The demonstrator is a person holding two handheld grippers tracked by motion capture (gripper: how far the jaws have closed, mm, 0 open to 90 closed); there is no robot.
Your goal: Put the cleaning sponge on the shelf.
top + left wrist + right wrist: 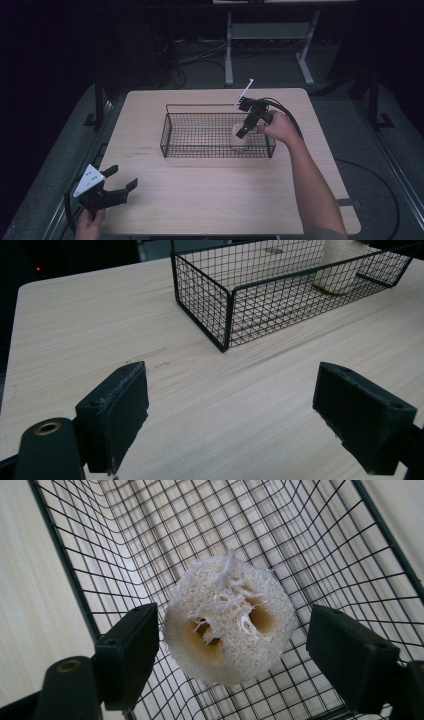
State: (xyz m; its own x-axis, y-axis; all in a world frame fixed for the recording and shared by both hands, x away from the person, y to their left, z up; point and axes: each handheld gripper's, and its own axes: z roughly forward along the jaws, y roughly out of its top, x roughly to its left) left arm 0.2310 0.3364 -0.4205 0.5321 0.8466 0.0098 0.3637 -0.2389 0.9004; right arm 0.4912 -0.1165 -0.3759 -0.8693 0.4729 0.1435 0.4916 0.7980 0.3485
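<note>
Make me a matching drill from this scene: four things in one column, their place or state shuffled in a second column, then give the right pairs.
Things
1. loofah sponge
2. wire basket
3. left tongs
4. right tongs

Places or states
A. open over bare table near the front left corner
B. black mesh, sits mid-table
C. pale, stands inside the basket at its right end
D. reach down into the basket, jaws apart either side of the sponge

Pairs: 1-C, 2-B, 3-A, 4-D

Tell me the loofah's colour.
Off-white loofah, tan inside its holes; the right gripper view shows it best.
</note>
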